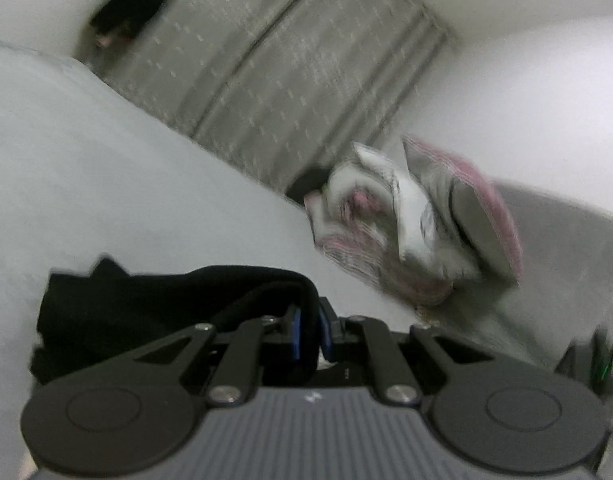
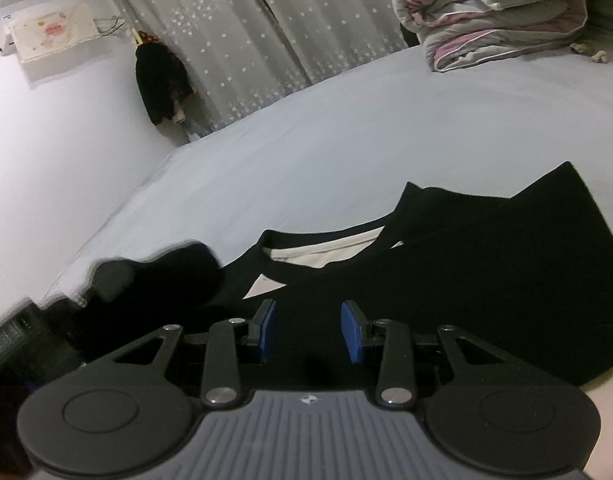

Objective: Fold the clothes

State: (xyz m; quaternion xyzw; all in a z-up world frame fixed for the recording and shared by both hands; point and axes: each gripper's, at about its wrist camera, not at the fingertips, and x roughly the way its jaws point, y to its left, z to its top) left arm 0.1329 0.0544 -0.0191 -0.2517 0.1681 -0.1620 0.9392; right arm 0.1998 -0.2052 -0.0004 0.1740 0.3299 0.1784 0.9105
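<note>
Left gripper [image 1: 309,334] clenched on a fold of the black shirt [image 2: 466,280] spread across the bed [image 2: 346,140], right gripper [image 2: 308,330] released above it — best keep that edge taut and lay it square.

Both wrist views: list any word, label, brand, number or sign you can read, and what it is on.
No readable text in either view.
Small white emblem on the grey ribbed gripper body: a mark, no letters legible.
Pale printed cover over the wall-mounted unit: pink design, too blurred to read.
Black T-shirt: no print visible.
</note>
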